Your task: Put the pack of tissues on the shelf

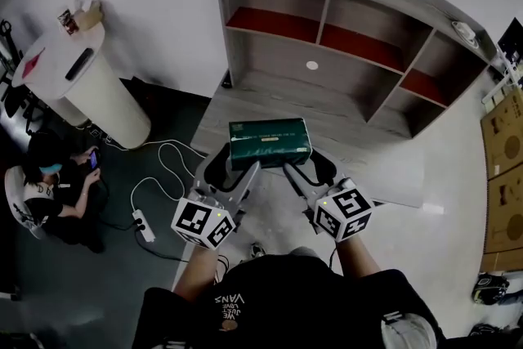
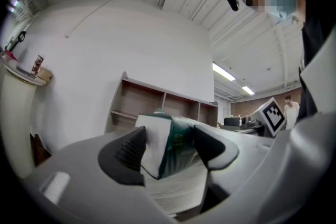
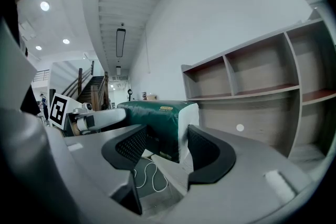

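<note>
Roomy open workspace: plain shelf (image 1: 282,61), cardboard boxes (image 1: 505,145), trailing floor cables (image 1: 155,145), staircase (image 3: 90,86).

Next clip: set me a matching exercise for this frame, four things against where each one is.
1 tissue pack
2 shelf
3 power strip
4 white cylinder

a lying on the floor among white cables
b held by left gripper and right gripper
c straight ahead, red boards inside
d far left, small items on top

Pairs: 1-b, 2-c, 3-a, 4-d

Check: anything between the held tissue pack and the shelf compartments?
Nothing in the way. In the head view, only a bare stretch of grey tabletop lies between the tissue pack and the shelf.
</note>
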Demonstrator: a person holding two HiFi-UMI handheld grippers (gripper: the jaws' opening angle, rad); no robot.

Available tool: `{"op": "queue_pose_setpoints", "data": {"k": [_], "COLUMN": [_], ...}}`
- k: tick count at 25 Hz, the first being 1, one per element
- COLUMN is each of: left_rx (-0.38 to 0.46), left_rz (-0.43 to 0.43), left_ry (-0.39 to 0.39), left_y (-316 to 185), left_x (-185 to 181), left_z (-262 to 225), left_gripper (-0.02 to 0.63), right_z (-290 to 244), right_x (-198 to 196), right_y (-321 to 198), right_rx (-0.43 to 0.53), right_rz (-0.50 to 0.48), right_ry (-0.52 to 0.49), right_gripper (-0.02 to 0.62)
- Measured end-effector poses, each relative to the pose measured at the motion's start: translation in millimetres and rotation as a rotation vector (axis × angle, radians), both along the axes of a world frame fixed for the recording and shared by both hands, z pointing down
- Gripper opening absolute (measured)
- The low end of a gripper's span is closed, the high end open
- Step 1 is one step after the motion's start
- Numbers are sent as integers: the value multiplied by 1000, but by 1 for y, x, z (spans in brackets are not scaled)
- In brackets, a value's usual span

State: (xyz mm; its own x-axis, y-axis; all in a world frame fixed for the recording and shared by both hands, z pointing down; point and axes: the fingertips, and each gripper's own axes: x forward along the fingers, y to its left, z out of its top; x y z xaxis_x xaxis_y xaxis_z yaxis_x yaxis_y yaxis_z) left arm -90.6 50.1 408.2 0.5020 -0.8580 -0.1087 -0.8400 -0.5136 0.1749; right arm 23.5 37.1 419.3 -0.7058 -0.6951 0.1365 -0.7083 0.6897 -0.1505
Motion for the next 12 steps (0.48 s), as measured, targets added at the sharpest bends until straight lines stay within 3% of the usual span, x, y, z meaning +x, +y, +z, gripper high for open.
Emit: {"op": "queue_pose_setpoints", "data": {"k": [12], "left_rx": [15], "left_rz": [34], "left_ry": [-7], "left_y": [-46], "left_x": [-4], "left_z": [-4], "left_gripper": [324], "right_z": [-4], "right_x": [-4], "right_y": [-43], "right_rx": [14], "right_rz": [35], "right_ry": [-4], "right_gripper": [241]}}
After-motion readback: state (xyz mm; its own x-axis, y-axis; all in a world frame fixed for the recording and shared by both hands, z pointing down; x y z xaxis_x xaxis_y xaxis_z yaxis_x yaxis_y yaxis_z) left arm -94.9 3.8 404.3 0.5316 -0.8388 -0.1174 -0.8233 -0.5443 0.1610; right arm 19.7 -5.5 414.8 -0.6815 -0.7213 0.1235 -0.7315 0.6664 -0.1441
